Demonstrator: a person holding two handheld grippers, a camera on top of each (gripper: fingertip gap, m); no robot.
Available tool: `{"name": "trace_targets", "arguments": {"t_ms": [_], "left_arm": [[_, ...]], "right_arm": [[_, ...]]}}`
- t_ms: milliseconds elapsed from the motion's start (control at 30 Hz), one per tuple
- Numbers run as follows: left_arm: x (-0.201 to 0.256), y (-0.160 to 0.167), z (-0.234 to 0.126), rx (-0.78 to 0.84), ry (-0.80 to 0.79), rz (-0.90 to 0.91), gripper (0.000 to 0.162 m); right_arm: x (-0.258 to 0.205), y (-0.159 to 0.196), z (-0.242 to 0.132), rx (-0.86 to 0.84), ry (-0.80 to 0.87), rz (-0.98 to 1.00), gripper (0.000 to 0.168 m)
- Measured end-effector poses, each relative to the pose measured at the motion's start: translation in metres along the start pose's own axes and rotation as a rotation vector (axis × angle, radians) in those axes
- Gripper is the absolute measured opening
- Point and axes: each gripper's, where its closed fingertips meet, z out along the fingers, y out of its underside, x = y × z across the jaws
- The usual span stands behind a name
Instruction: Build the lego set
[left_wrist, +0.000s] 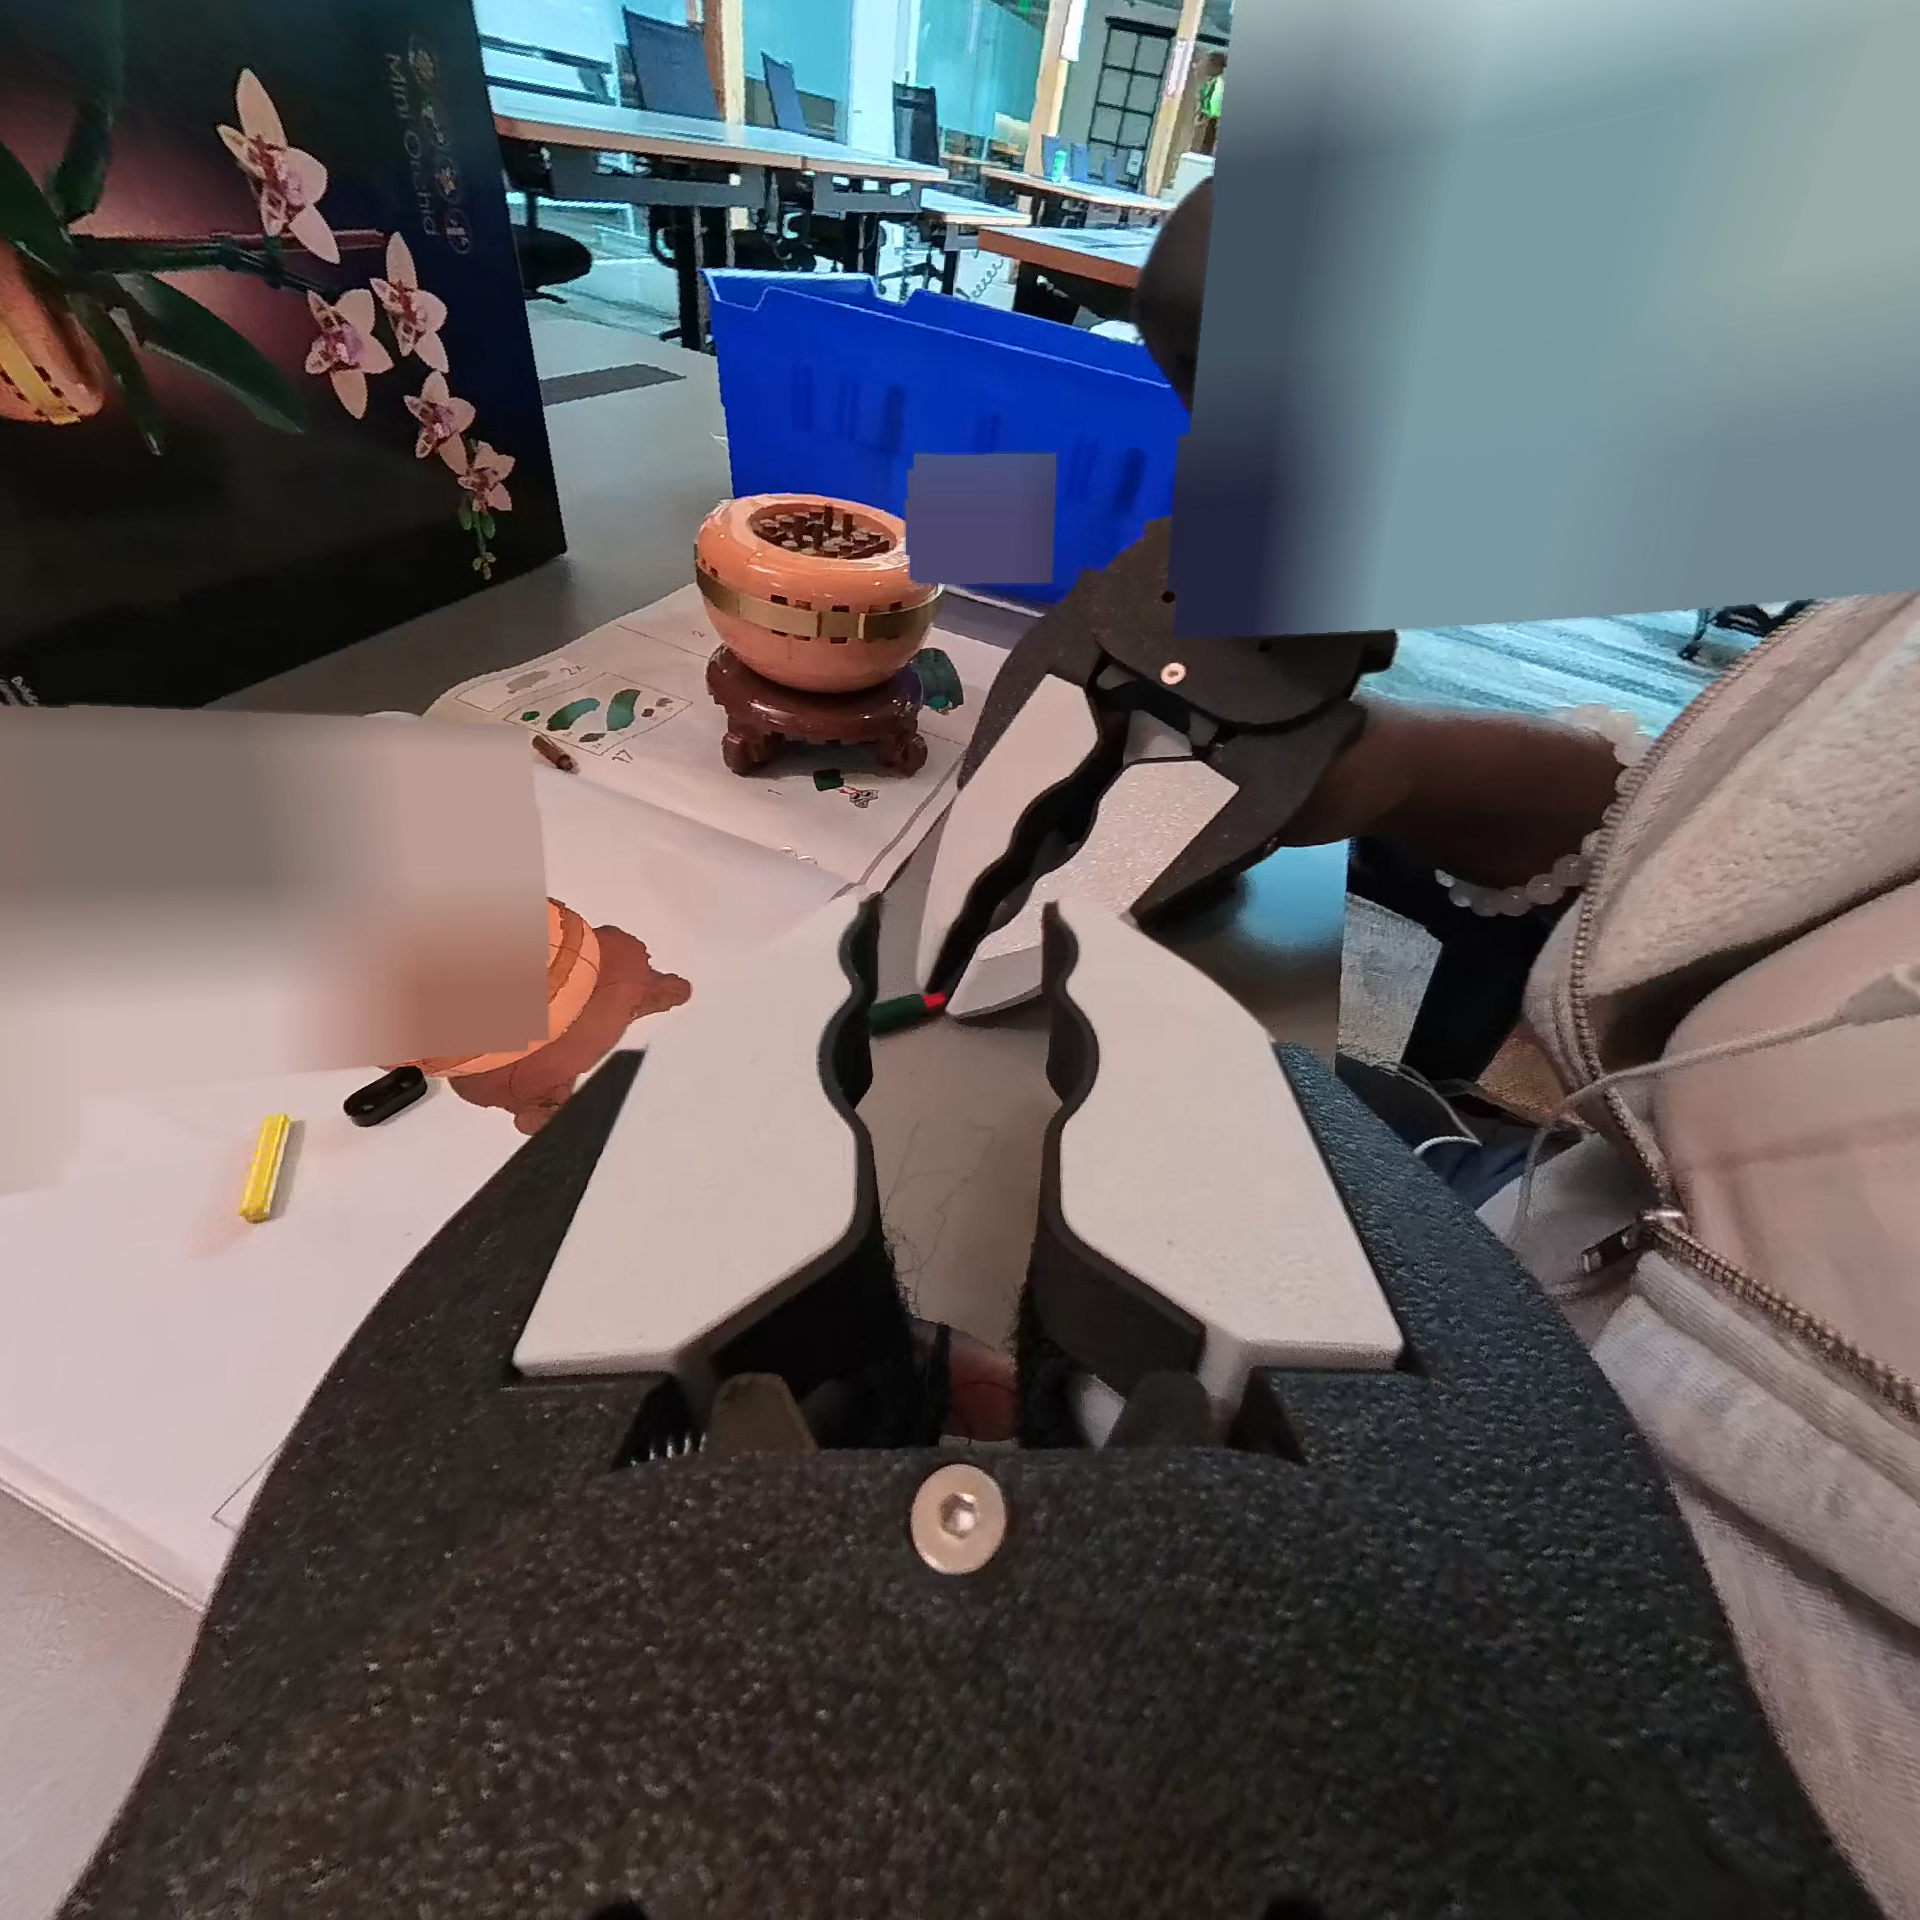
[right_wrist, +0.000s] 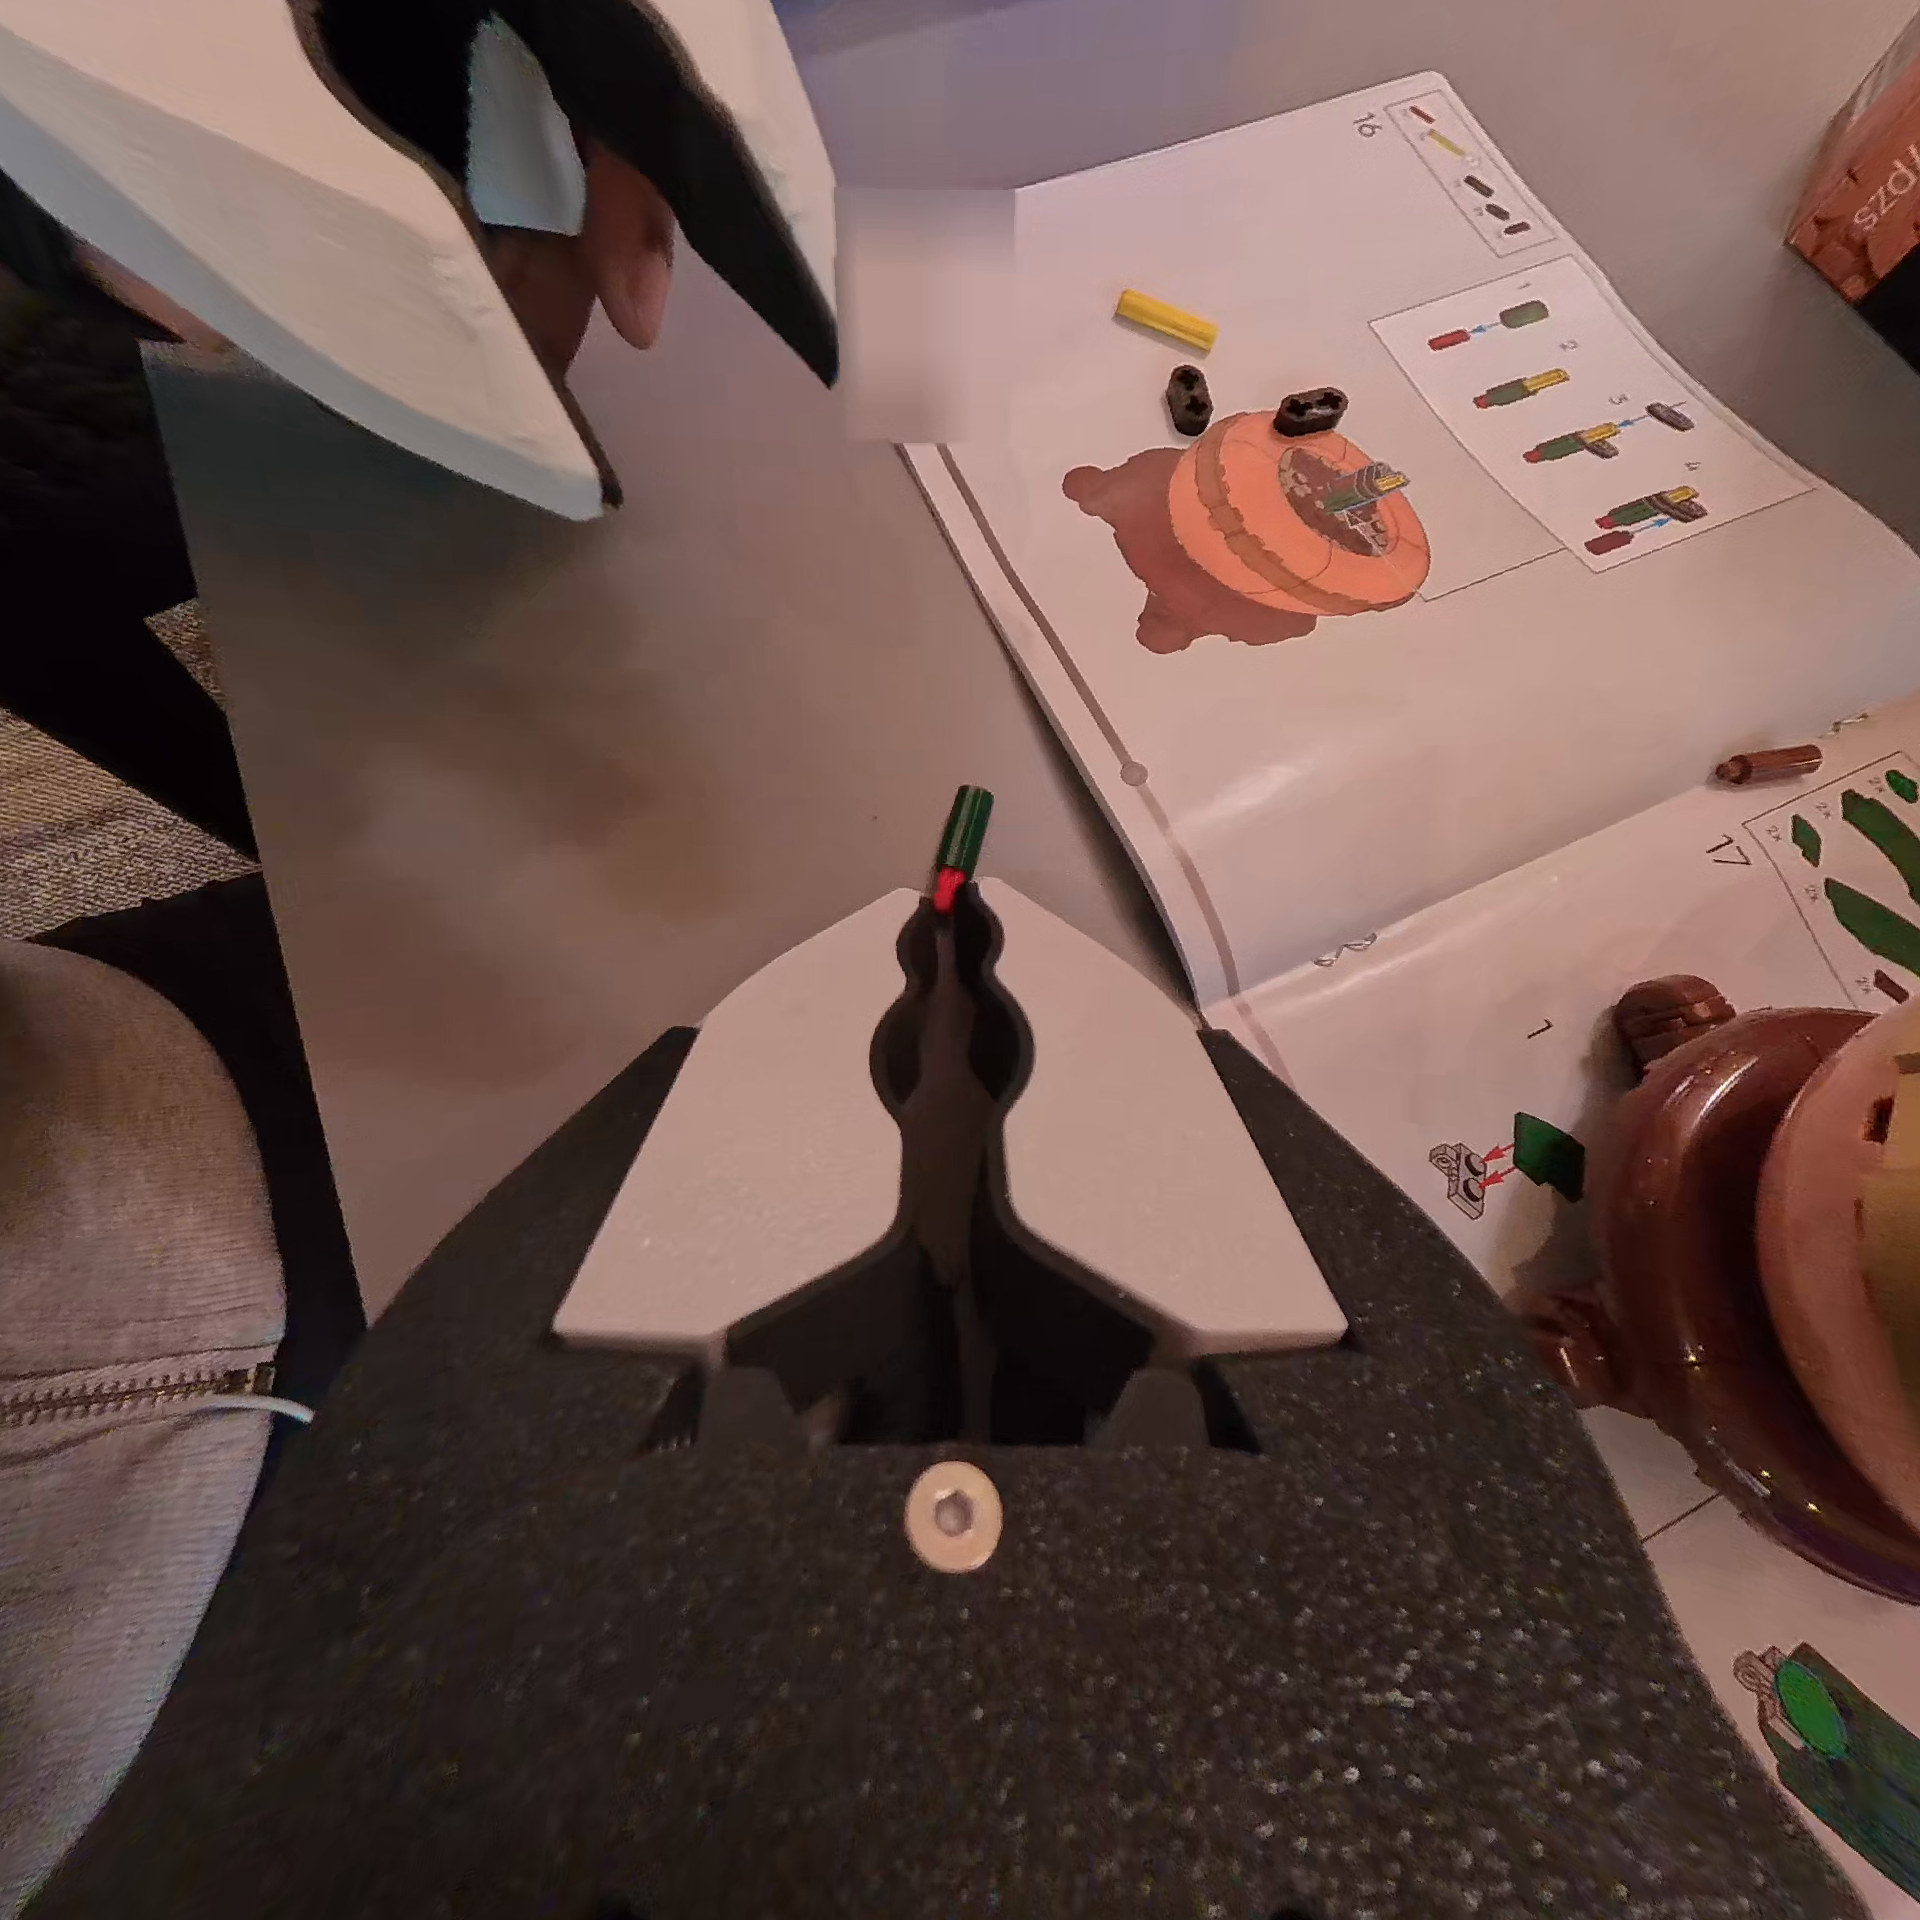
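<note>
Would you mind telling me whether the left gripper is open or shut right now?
Open. The left gripper shows a clear gap between its grey fingertips, with bare table visible between them and nothing held.

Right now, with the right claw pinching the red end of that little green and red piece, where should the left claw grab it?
Take the green sleeve, the free half sticking out beyond the right claw. The red pin is already pinched there. Bring the open left claw in from the far end, fingers either side of the round sleeve, probably square across its length so it won't roll out.
</note>
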Motion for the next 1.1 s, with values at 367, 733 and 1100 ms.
{"name": "trace_targets", "arguments": {"t_ms": [367,733,1100], "left_arm": [[-0.004,-0.005,-0.007,0.041,0.022,-0.075,0.029],[0.029,0.008,-0.01,-0.048,0.218,0.005,0.031],[0.062,0.031,0.015,-0.194,0.213,0.34,0.012]], "right_arm": [[-0.004,0.001,-0.001,0.0,-0.067,-0.019,0.003],[-0.034,-0.006,-0.03,0.191,-0.279,-0.299,0.003],[-0.059,-0.017,-0.055,0.238,-0.319,-0.415,0.003]]}}
